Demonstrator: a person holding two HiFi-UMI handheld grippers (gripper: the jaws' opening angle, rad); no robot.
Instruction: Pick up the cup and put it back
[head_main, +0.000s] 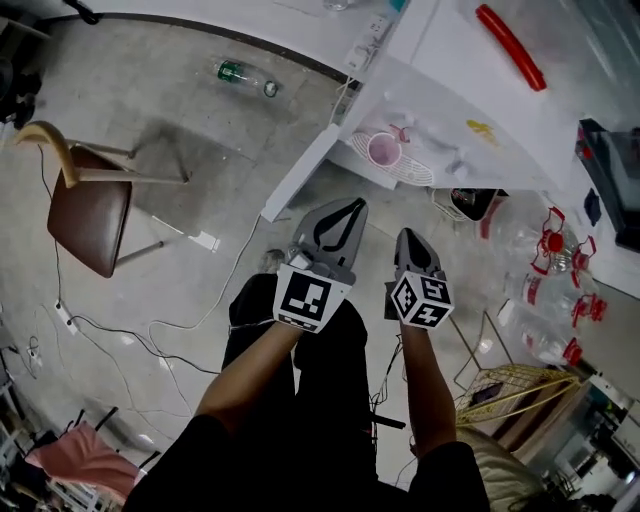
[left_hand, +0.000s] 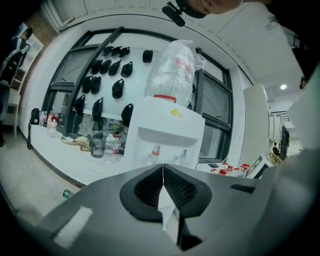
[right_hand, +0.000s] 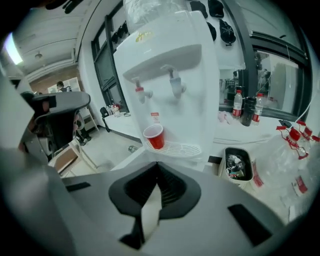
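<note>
My grippers: I hold two, left gripper (head_main: 350, 205) and right gripper (head_main: 408, 236).
Cup (right_hand: 154, 136): one.
Water dispenser (right_hand: 170, 60): one.
Taps (right_hand: 139, 90): two that I see.
Chair (head_main: 88, 205): one.
Bottle on the floor (head_main: 245, 77): one.
Waste bin (right_hand: 237, 163): one.
Big water jugs (head_main: 545, 250): at least three; I can't count further.

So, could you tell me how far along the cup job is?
Done: nothing I can confirm; the red cup stands upright on the drip tray. In hand: nothing, the left gripper and right gripper are both shut and empty, short of the cup. Left: seemingly the pick-up and return, unless that is already finished.
</note>
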